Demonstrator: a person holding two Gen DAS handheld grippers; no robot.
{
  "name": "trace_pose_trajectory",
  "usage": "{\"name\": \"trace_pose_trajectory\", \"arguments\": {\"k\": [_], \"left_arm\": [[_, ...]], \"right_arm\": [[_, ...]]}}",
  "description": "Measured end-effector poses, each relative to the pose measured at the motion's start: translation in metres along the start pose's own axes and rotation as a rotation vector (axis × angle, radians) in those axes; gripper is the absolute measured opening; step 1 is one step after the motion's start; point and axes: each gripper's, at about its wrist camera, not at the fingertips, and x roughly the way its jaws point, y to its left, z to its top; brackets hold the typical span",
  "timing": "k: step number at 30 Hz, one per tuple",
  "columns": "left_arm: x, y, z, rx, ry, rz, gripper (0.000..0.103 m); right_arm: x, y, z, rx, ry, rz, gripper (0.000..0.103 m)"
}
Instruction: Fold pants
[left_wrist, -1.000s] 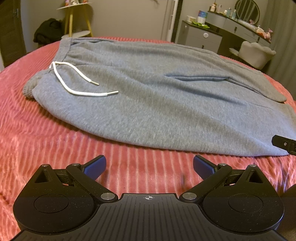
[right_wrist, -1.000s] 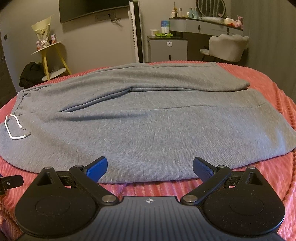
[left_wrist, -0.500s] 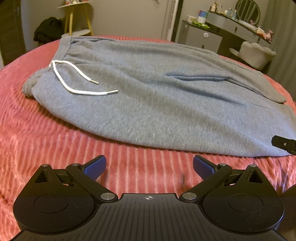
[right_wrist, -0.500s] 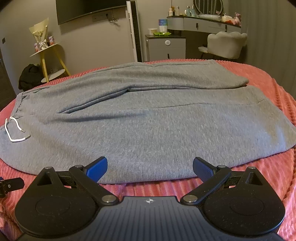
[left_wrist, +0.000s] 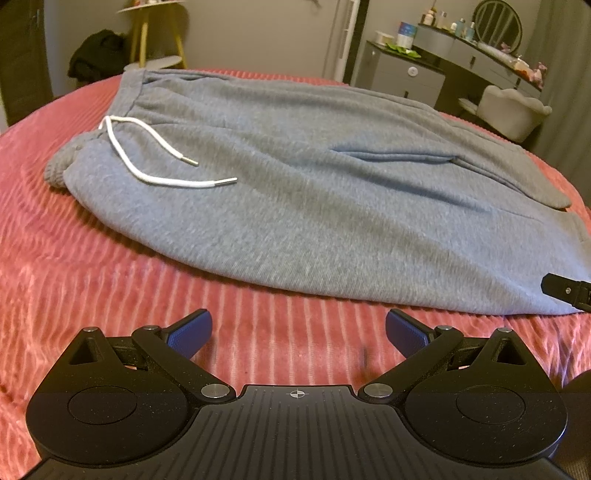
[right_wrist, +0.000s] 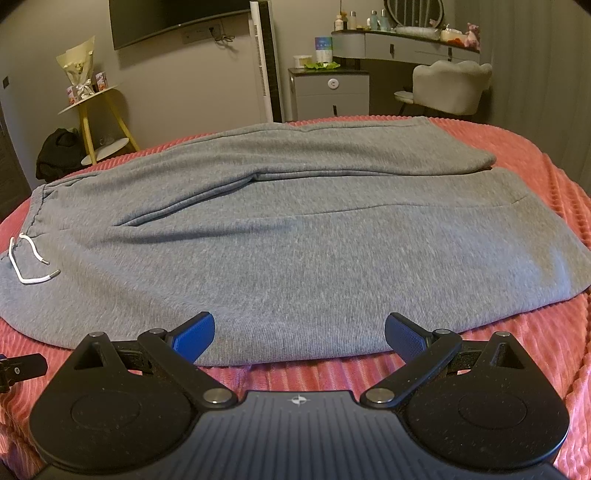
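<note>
Right gripper (right_wrist: 299, 334) edged slightly back; grey sweatpants (right_wrist: 295, 251) unmoved on ribbed pink bedspread (left_wrist: 110, 295). Left gripper (left_wrist: 299, 332) hovers short of hem. Both jaws apart, empty.

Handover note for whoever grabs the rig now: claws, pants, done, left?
Left claw: open, empty, over the red bedspread, short of the pants' near edge.
Right claw: open, empty, at the near edge.
Grey pants: spread flat across the bed, waistband to the left, white drawstring lying loose on top, legs to the right.
Done: pants laid out, no fold visible.
Left: grasp and make every fold.
</note>
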Motion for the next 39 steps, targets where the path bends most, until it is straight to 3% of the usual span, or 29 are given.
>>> {"name": "trace_pose_trajectory", "arguments": {"k": [39], "left_arm": [[0.0026,0.0025,-0.0006,-0.009,0.007,-0.002,0.103]], "right_arm": [[-0.0035,-0.0002,0.0006,0.016,-0.017,0.008,0.099]]}}
